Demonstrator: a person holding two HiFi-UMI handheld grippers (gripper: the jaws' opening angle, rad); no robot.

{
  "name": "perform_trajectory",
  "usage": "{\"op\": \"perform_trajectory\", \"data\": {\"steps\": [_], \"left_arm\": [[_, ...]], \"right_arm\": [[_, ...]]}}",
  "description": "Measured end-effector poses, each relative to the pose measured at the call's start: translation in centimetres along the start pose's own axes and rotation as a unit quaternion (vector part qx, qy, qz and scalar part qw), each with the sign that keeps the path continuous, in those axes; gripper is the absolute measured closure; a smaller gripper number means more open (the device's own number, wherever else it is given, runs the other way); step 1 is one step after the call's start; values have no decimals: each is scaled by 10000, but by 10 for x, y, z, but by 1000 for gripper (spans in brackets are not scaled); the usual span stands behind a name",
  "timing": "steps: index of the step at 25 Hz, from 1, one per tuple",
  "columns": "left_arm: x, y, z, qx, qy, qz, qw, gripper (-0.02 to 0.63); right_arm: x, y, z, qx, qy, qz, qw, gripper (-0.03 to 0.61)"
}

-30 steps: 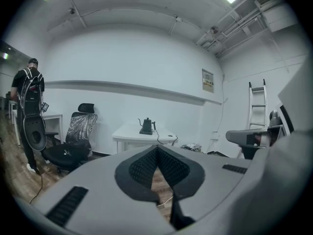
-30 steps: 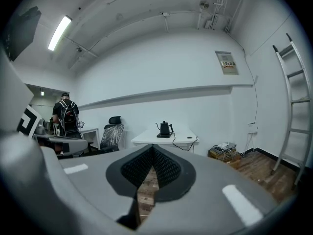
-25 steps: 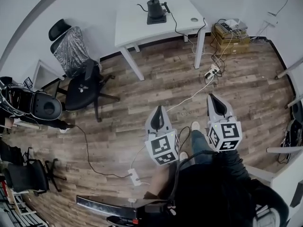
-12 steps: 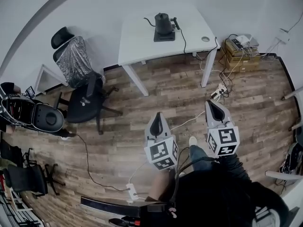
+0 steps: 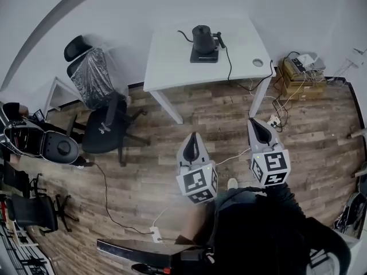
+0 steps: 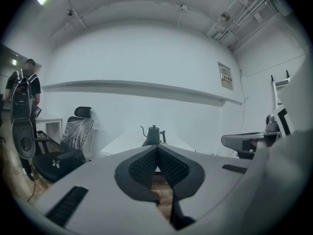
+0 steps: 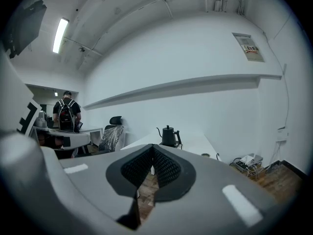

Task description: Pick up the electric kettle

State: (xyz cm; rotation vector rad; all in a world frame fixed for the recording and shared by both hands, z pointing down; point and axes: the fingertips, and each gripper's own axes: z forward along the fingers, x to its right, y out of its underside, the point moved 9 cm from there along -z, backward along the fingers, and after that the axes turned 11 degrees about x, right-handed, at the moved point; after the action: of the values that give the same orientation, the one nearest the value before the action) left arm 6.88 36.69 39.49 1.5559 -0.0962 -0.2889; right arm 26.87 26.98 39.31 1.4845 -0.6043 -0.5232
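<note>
Nearest us, we hold both tools side by side above the wood floor (image 5: 172, 128), and both point toward the counter (image 5: 169, 62). The left tool (image 5: 192, 139) is clenched on nothing. In the left gripper view its ribbed pads (image 6: 144, 166) meet at the tips, and only floor shows in the slit below them. The right tool (image 5: 257, 126) is clenched and empty too, its pads (image 7: 166, 169) pressed together in the same way.

Farther out on the left, a black office chair (image 5: 100, 110) stands on the floor, clear of the counter's legs. On the right, by the counter's far leg, sits what looks like a stack of boxes (image 5: 301, 76) with tangled cables.

The kettle (image 5: 202, 39) is well apart from both tools. It stands upright on its dark base (image 5: 205, 57) toward the back of the white counter, near the wall. Its spout points left and its handle right. A black cord (image 5: 229, 67) runs from the base over the counter's near edge. From the left tool, the kettle shows just above the closed tips. From the right tool, it sits above them and a little to the right.
</note>
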Motion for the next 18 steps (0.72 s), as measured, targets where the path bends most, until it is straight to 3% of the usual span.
{"op": "perform_trajectory", "data": {"steps": [8, 18], "left_arm": [[-1, 3, 43, -28, -122, -11, 9999, 614], [-26, 4, 126, 27, 57, 18, 10000, 614]], "right_arm": [[23, 3, 39, -60, -60, -65, 9999, 577], [38, 10, 119, 34, 98, -35, 9999, 577]]}}
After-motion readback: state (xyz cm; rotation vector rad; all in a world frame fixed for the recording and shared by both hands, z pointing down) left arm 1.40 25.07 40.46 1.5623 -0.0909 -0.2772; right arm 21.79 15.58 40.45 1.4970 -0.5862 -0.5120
